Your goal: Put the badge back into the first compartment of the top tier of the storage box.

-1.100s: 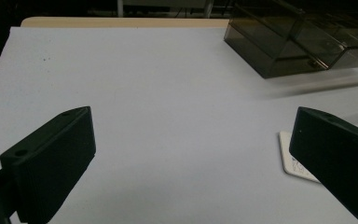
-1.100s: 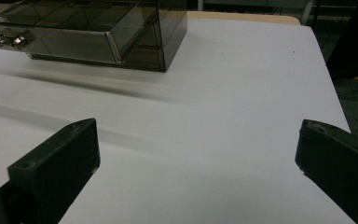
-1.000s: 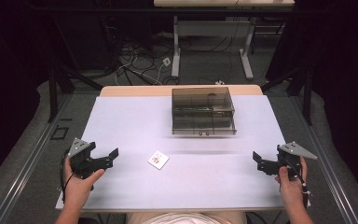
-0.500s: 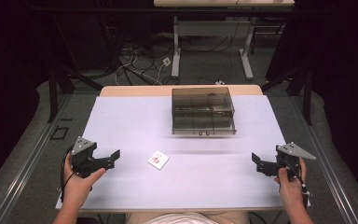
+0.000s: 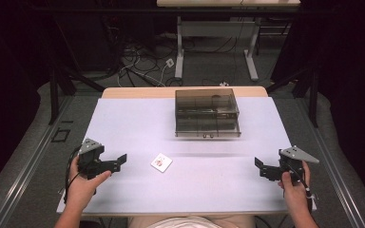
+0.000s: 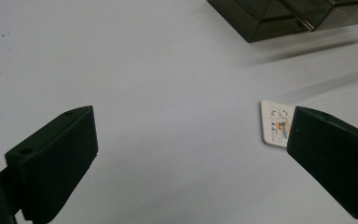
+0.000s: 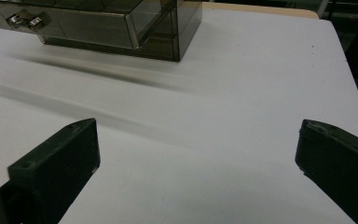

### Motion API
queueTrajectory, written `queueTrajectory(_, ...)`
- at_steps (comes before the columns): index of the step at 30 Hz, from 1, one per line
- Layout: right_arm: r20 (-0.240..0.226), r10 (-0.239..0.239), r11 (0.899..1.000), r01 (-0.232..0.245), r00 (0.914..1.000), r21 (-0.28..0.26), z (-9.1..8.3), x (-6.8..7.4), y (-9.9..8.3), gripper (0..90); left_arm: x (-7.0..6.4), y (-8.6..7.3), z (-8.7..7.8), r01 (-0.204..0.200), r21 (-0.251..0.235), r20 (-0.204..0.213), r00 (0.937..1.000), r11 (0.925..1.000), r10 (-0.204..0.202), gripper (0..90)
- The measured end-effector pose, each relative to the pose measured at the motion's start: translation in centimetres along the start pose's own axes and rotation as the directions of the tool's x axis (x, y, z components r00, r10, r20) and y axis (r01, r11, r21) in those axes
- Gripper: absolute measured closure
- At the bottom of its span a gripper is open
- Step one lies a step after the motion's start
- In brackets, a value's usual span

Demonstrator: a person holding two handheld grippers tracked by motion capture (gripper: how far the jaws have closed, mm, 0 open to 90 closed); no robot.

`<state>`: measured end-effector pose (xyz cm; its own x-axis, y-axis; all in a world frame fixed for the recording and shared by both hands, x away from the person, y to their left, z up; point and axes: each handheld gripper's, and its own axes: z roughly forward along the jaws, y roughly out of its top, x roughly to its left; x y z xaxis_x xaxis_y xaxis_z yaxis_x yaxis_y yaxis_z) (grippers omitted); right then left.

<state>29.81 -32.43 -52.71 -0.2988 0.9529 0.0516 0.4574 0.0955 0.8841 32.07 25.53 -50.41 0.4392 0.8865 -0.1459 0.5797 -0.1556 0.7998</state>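
A small white card [image 5: 161, 162] with a colourful print lies flat near the middle of the white table [image 5: 123, 123]. My left gripper [image 5: 120, 162] is held at the table's left front, jaws wide open and empty, pointing toward the card. In the left gripper view the card [image 6: 276, 124] peeks out beside the right jaw. My right gripper [image 5: 260, 167] is held at the right front, open and empty too. A smoky transparent drawer box [image 5: 207, 113] stands at the back centre; its two small metal knobs [image 7: 25, 19] face me.
The table's wooden far edge [image 5: 138, 91] shows behind the white mat. Beyond it are table legs [image 5: 179, 47] and cables [image 5: 138, 57] on the floor. A dark curtain and black stand legs [image 5: 59, 80] flank the table.
Both grippers have shifted very slightly; the right one has edged a little left and down. The card and drawer box have not moved.
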Motion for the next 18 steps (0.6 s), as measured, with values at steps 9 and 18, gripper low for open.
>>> queueTrajectory(9,-0.016,-0.001,1.000,0.001,0.9999,0.020,0.1,0.2,0.1,0.0,-0.7,0.8,-0.1,-0.013,0.011,-0.017,0.9998,0.9999,0.013,4.0)
queueTrajectory(18,-0.022,0.000,1.000,0.000,0.9998,0.007,0.1,0.4,0.1,0.0,-1.5,1.9,-0.1,-0.049,0.029,-0.031,0.9983,0.9984,0.050,6.0)
